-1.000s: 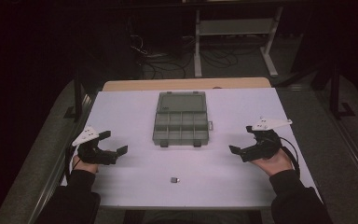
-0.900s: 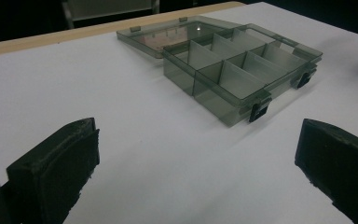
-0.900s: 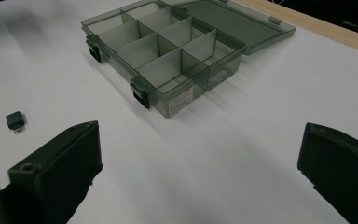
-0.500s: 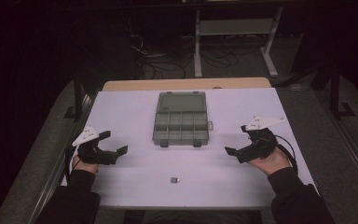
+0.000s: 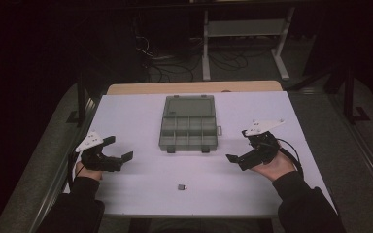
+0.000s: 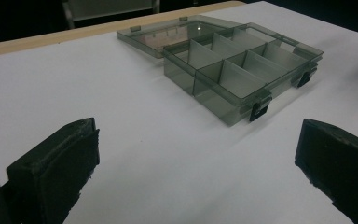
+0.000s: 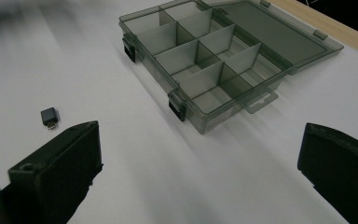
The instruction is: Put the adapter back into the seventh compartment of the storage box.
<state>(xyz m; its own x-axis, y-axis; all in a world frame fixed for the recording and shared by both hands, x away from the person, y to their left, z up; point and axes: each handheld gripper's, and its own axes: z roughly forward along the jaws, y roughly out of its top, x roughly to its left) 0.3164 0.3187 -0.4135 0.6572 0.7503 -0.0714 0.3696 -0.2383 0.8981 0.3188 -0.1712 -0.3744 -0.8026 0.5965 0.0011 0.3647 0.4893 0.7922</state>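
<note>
Black tongs [image 5: 115, 149], [image 5: 240, 150]; grey three-cornered top plates; black cables; dark long sleeves.

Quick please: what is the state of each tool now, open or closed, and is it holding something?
Left tool: open, holding nothing.
Right tool: open, holding nothing.

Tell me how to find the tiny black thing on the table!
Start at the white table and find the open grey compartment box at its middle. Come toward the near edge, between the two grippers. There lies the small dark adapter, alone, far smaller than the box.
</note>
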